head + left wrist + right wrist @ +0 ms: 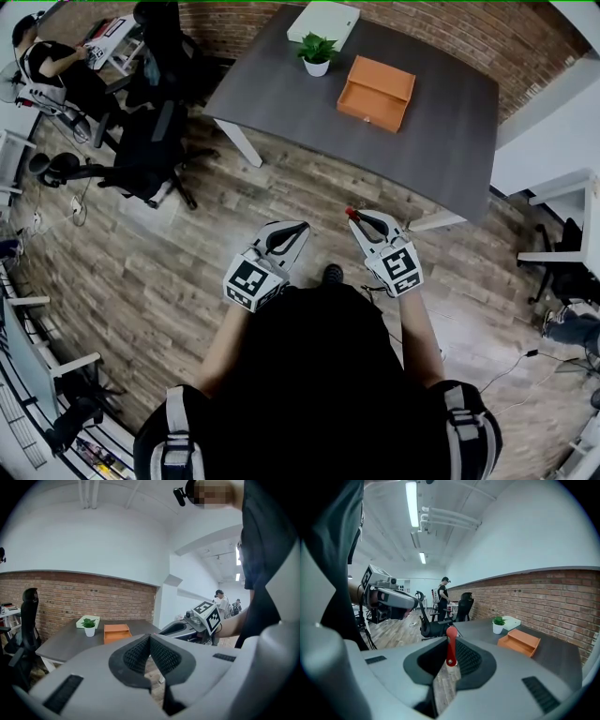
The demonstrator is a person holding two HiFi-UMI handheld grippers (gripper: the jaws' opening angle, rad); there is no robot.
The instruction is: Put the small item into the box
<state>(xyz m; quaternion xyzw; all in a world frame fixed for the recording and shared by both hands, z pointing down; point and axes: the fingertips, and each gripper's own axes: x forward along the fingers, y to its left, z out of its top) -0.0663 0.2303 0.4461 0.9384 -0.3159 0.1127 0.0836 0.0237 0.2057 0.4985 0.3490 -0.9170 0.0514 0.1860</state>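
Head view, looking steeply down: a person stands on the wooden floor [178, 281] with a tool in each hand, both held level in front of the body and near each other.

The left tool [298, 226] has its jaws together, the ribbed pads meeting at the tips with nothing between them.

The right tool [356, 217] is clamped on the small red item [450, 647], a slim red piece that stands upright between the pads, its rounded top rising just above the jaw tips.

The dark grey surface [441, 141] stands farther off, against the brick wall [469, 28], well apart from both tools. On it lies the orange box [377, 91]. Just to the left of the box stands a potted plant [317, 53] in a white pot, and beyond the plant lies a flat white box [323, 21] at the far edge of the surface.

At far left, a black office chair [150, 141] stands beside the surface, and a seated person [47, 66] is at another desk.
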